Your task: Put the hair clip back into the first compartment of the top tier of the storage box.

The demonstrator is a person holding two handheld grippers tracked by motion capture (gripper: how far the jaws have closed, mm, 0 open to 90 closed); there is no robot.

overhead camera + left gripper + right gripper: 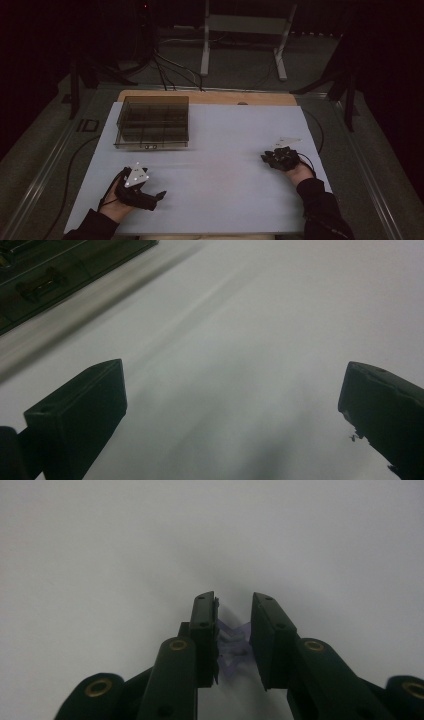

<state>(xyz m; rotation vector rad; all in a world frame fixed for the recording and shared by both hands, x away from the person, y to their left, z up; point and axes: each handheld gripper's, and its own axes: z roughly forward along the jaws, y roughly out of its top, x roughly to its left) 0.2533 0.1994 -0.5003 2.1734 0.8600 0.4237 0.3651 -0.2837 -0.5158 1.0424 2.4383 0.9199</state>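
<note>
A small translucent purple piece [232,645] sits between the two black jaws of my right gripper [234,605]. It spans the narrow gap and touches both pads, just over the white table sheet. In the high view the right gripper [265,158] rests at the right side of the sheet. My left gripper [161,194] lies near the front left, pointing right. Its jaws [232,400] stand wide apart with nothing between them.
A dark see-through organiser box [152,121] with several compartments stands at the back left of the white sheet [225,145]; its corner [45,280] appears in the left gripper view. Beyond the table are cables and a white stand frame [245,30].
</note>
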